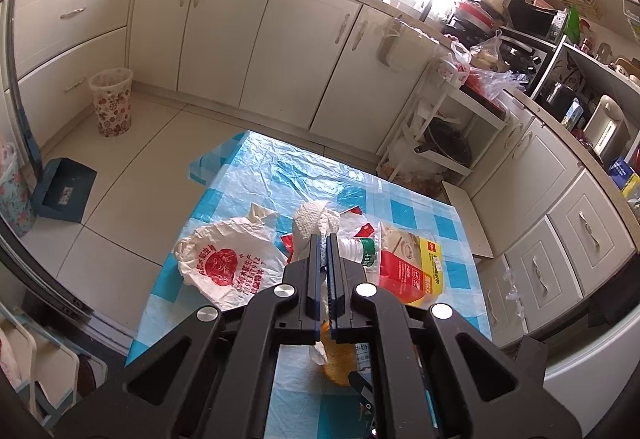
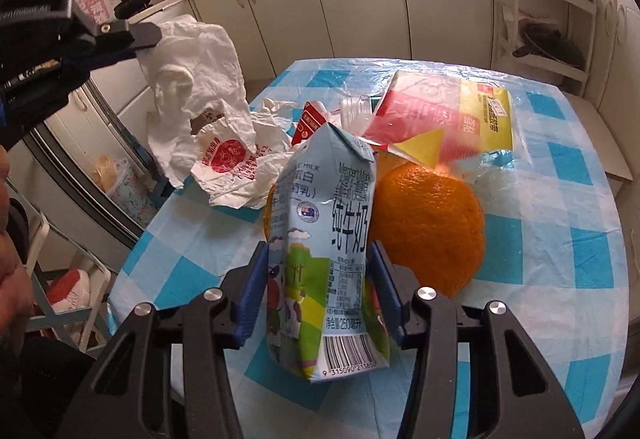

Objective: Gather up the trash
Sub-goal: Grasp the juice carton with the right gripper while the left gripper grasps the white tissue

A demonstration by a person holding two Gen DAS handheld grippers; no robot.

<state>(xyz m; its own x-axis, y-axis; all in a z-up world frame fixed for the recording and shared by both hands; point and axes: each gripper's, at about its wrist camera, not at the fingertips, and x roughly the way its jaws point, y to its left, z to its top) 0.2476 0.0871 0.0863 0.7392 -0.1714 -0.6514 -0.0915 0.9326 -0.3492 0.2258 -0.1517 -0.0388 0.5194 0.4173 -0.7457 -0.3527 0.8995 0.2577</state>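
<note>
My left gripper is shut on a crumpled white paper towel and holds it above the table; it also shows in the right wrist view, hanging from the left gripper's fingers. My right gripper is shut on a light blue milk carton that stands upright on the blue checked tablecloth. An orange peel lies right of the carton. A white bag with red print, a plastic bottle and a red and yellow packet lie further back.
A patterned waste bin stands on the floor by the cabinets at the far left. A blue dustpan lies on the floor near it. A white rack with a pan stands beyond the table's far right corner.
</note>
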